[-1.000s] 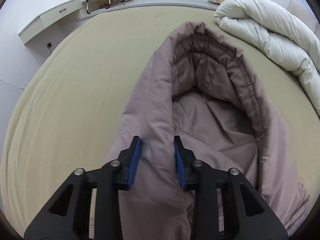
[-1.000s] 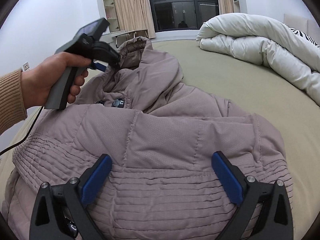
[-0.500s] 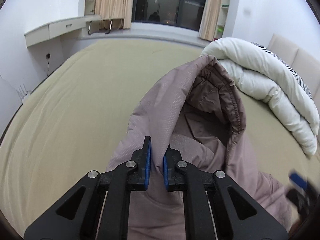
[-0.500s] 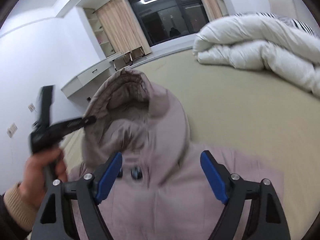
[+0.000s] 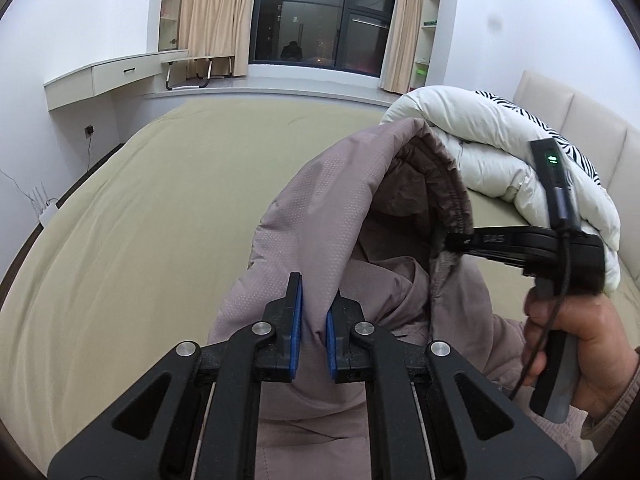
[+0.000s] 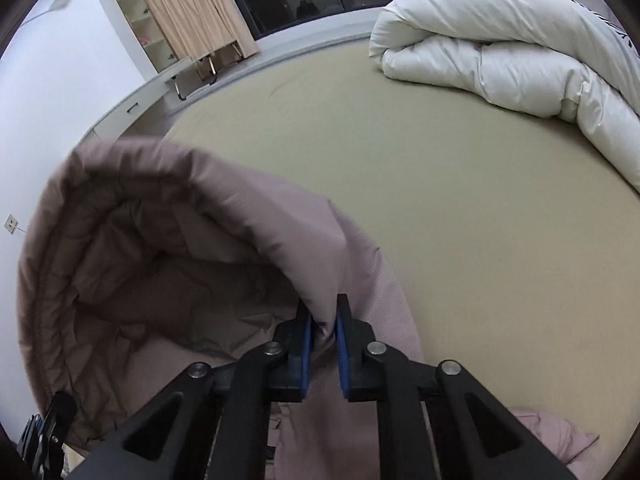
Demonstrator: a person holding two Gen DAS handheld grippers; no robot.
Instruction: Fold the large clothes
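Note:
A mauve padded jacket [image 5: 320, 200] is lifted by its hood over an olive bed sheet [image 5: 160, 208]. My left gripper [image 5: 316, 292] is shut on the hood's left edge, with fabric pinched between the blue pads. In the right wrist view my right gripper [image 6: 322, 312] has its jaws closing tight on the opposite hood rim [image 6: 256, 220], cloth squeezed between them. The right gripper's body [image 5: 520, 244] shows in the left wrist view, held by a hand [image 5: 580, 340], its tips buried in the hood edge. The hood's quilted lining [image 6: 140, 264] faces the right camera. The jacket's body hangs below, mostly hidden.
A rolled white duvet [image 5: 492, 140] lies at the right, towards a padded headboard [image 5: 580, 120]. Its bulk fills the upper right in the right wrist view, duvet [image 6: 500, 60]. A wall desk [image 5: 112, 76] and a curtained dark window [image 5: 320, 28] stand beyond the bed. The sheet [image 6: 460, 200] stretches flat.
My right gripper left the jacket's hem, swung up to the hood and went from wide open to shut on its rim. My left gripper closed on the other edge and lifted it.

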